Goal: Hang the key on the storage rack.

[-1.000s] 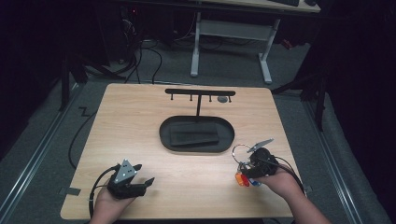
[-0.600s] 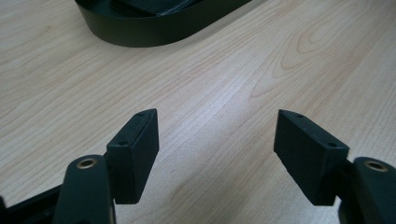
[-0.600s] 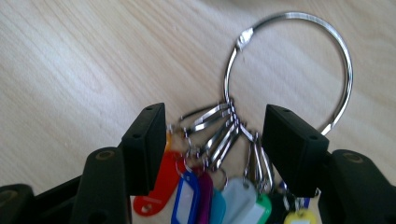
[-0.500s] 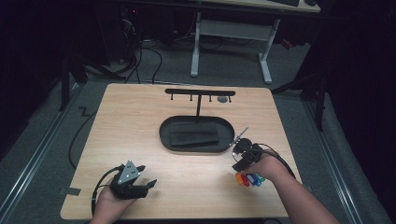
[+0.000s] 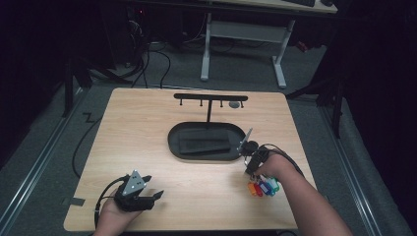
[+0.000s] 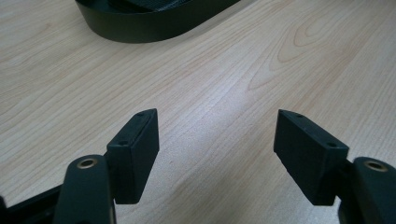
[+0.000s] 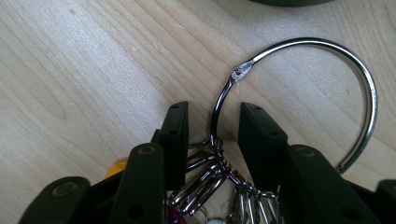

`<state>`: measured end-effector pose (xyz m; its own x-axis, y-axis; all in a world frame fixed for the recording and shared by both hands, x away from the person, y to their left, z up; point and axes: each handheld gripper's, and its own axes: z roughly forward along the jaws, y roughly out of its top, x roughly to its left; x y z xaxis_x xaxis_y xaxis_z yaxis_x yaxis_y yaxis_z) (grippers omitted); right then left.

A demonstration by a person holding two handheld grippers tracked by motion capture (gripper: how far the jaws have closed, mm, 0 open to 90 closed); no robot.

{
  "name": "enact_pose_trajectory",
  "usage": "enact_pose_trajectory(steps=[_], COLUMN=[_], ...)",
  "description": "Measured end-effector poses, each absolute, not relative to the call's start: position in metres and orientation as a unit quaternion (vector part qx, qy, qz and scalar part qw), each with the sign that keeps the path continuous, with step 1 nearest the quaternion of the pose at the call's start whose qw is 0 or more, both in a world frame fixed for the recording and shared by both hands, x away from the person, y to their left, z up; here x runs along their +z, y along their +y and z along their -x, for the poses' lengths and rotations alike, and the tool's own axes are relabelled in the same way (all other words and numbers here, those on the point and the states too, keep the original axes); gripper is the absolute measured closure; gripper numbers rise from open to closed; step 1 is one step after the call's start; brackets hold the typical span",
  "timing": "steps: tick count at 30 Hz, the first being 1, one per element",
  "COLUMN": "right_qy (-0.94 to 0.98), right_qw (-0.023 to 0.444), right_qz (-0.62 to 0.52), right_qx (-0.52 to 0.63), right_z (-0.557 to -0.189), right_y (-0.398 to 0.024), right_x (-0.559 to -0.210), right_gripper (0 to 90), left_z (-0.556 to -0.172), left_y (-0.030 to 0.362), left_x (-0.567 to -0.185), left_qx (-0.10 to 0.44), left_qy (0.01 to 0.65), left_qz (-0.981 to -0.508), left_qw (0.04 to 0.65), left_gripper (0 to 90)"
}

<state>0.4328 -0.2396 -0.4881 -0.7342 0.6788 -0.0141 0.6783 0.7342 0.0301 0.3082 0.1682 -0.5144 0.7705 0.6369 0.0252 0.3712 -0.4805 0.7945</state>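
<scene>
A large metal key ring [image 7: 369,93] lies flat on the wooden table, with several smaller rings and keys threaded on it. My right gripper [image 7: 212,109] straddles the ring's wire where the small rings hang. Its jaws have just been closing, but a gap still shows on each side of the wire. In the high view the right gripper [image 5: 248,156] sits by the tray's right end, and the bunch's coloured tags [image 5: 263,187] lie beside the wrist. My left gripper [image 5: 155,195] rests open near the front left edge, and nothing is between its jaws [image 6: 215,126].
A black oval tray [image 5: 174,142] holding a dark flat piece sits mid-table; its wall [image 6: 140,28] is ahead of the left gripper. Behind it stands a black T-shaped hook rack [image 5: 210,97]. Bare wood [image 5: 133,128] spreads left of the tray.
My right hand has moved left and slightly forward, bringing its gripper from the right side to the tray's right end. The coloured tags stayed about where they were. The left hand kept still.
</scene>
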Motion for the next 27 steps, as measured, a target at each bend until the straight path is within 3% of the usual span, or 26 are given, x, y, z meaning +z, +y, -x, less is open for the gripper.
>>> enact_pose_trajectory(steps=[5,13,27], right_qy=[0.932,0.931,0.942], right_qw=[0.003,-0.006,0.031], right_qz=[-0.363,-0.364,-0.332], right_qx=[-0.007,-0.021,-0.037], right_z=[-0.437,-0.445,-0.438], right_y=[-0.235,-0.230,-0.225], right_x=[-0.488,-0.489,-0.488], right_gripper=[69.8,85.7,86.9], left_z=[-0.305,-0.302,-0.302], left_y=[0.166,0.166,0.164], left_x=[-0.514,-0.514,-0.515], left_qx=[0.164,0.166,0.165], left_qy=[0.290,0.284,0.277], left_qz=[-0.848,-0.850,-0.854], left_qw=[0.413,0.413,0.408], left_gripper=[31.7,32.0,32.5])
